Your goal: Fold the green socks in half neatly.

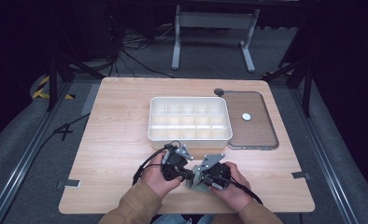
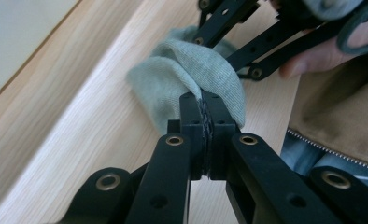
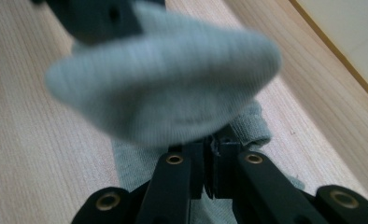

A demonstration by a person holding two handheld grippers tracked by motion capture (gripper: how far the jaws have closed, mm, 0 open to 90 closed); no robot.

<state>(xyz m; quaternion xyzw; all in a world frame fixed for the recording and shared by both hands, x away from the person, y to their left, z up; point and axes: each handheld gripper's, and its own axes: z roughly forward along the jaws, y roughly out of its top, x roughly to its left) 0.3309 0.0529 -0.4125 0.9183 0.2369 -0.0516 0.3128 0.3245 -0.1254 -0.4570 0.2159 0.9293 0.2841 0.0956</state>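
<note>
A pale grey-green sock (image 2: 191, 70) lies bunched at the table's near edge, between both hands (image 1: 194, 182). My left gripper (image 2: 205, 105) is shut on a fold of the sock, its jaws pressed together with fabric draped over them. In the right gripper view the sock (image 3: 168, 88) bulges close and blurred above my right gripper (image 3: 212, 147), which is shut on the cloth. From above, the left gripper (image 1: 175, 168) and the right gripper (image 1: 210, 175) nearly touch, tips facing each other. The right gripper's black linkage (image 2: 247, 37) crosses the top of the left gripper view.
A white divided organiser box (image 1: 190, 119) stands at mid-table. To its right lies its clear lid (image 1: 252, 120) with a small white disc (image 1: 246, 117) on it. The person's tan sleeves (image 1: 135, 210) enter from below. Bare wood spreads to the left and right.
</note>
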